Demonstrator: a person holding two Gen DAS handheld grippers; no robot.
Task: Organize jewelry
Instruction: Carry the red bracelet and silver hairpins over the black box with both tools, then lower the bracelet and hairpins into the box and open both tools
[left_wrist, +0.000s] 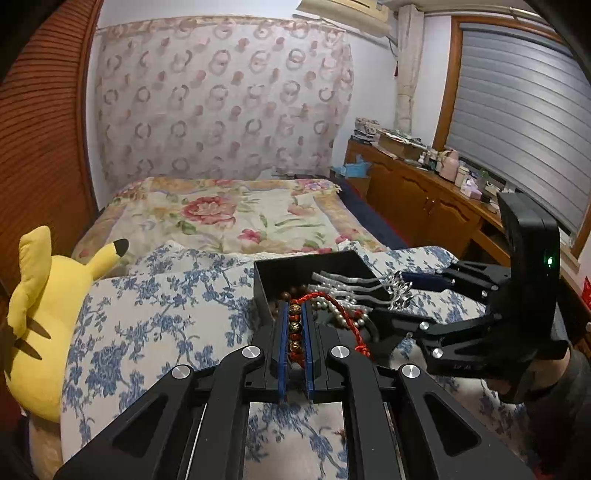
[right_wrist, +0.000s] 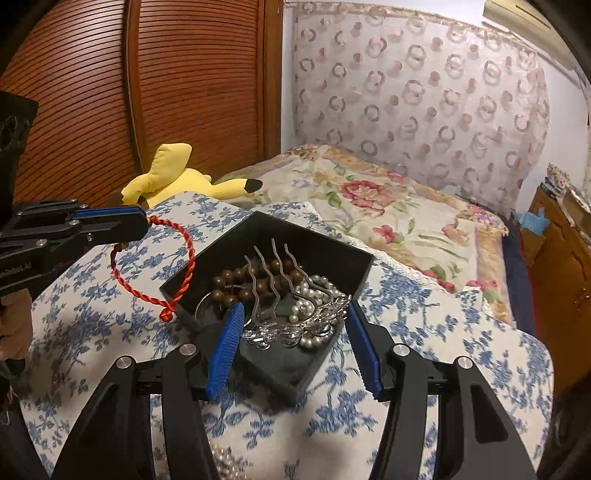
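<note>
A black open jewelry box (right_wrist: 325, 254) sits on a blue-floral cushion (right_wrist: 424, 332); it also shows in the left wrist view (left_wrist: 266, 291). Inside lie brown wooden beads (right_wrist: 236, 280), a pearl strand (right_wrist: 314, 295) and a silver hair comb (right_wrist: 280, 325). My left gripper (left_wrist: 295, 314) is shut on a red cord bracelet (left_wrist: 295, 325) with dark beads, held just left of the box; its cord loop (right_wrist: 177, 266) hangs over the box's left corner. My right gripper (right_wrist: 295, 314) is open, its fingers either side of the comb's silver head at the box's near edge.
A yellow Pikachu plush (left_wrist: 40, 314) lies left of the cushion. A floral bedspread (right_wrist: 388, 206) lies beyond the box. A wooden cabinet (left_wrist: 424, 199) with clutter stands at the right, a slatted wooden wardrobe (right_wrist: 166, 92) at the left. More pearls (right_wrist: 225, 461) lie by the right gripper's base.
</note>
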